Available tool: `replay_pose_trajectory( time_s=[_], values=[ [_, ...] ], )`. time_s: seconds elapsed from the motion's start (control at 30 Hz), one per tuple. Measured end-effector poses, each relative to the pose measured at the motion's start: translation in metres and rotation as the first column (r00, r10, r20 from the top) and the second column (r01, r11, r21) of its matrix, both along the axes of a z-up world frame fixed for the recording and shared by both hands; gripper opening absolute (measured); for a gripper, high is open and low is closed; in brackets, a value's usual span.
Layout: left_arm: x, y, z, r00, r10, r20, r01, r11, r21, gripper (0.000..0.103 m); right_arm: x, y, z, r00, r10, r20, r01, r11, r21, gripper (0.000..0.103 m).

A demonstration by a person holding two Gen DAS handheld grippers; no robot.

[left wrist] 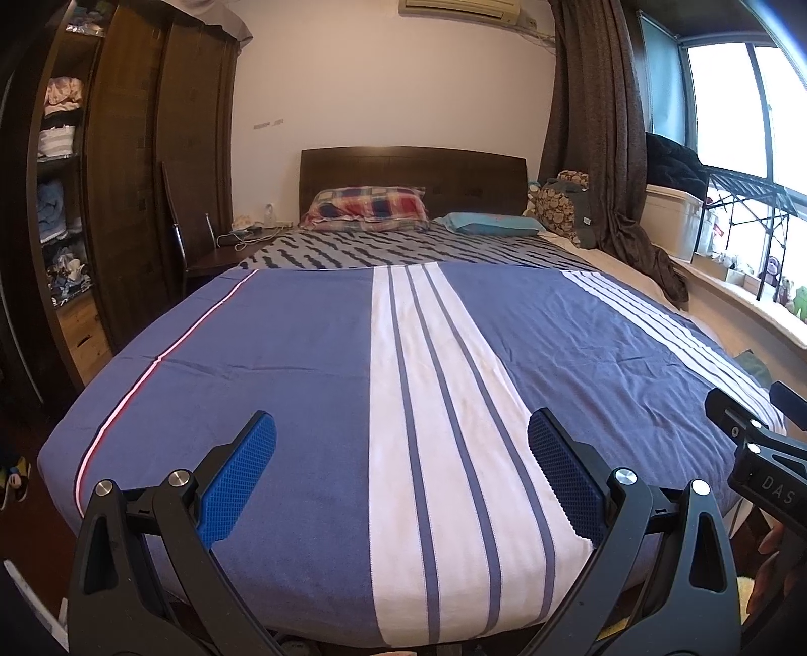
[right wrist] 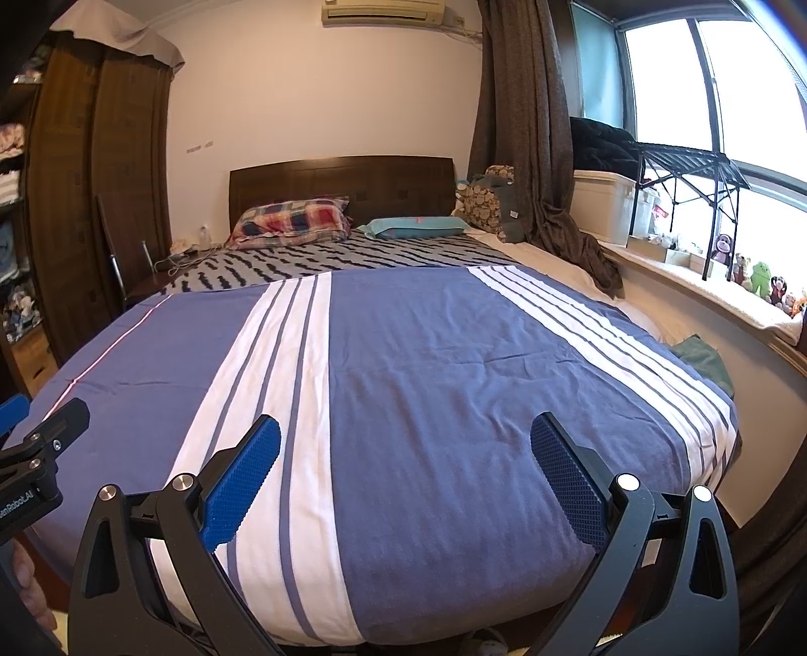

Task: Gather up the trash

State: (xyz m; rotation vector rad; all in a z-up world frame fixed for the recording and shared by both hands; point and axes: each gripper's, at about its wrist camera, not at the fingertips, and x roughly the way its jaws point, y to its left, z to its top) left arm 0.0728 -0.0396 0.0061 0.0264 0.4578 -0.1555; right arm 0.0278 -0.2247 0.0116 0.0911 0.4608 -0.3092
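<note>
A: The bed (left wrist: 282,363) fills both views under a blue striped cover (right wrist: 428,378). Any trash on it?

B: None I can make out, so I can't judge its weight or where to grip it.

A: What differs between views?

B: The right view shows a green cloth (right wrist: 703,361) by the sill; the left shows open wardrobe shelves (left wrist: 58,166).

A: Grippers?

B: The left gripper (left wrist: 401,474) and right gripper (right wrist: 406,477) are both spread wide, holding nothing.

Air conditioner (left wrist: 461,9) cropped at top.
</note>
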Motion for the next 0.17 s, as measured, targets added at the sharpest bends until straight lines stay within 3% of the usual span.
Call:
replay_pose_trajectory(
  time_s=[0.17],
  values=[
    [-0.0025,0.0003,0.0,1.0,-0.008,-0.007,0.008,1.0,-0.003,0.095,-0.0019,0.0011,0.0005,1.0,0.001,0.003,-0.001,1.0,-0.002,0.099]
  ],
)
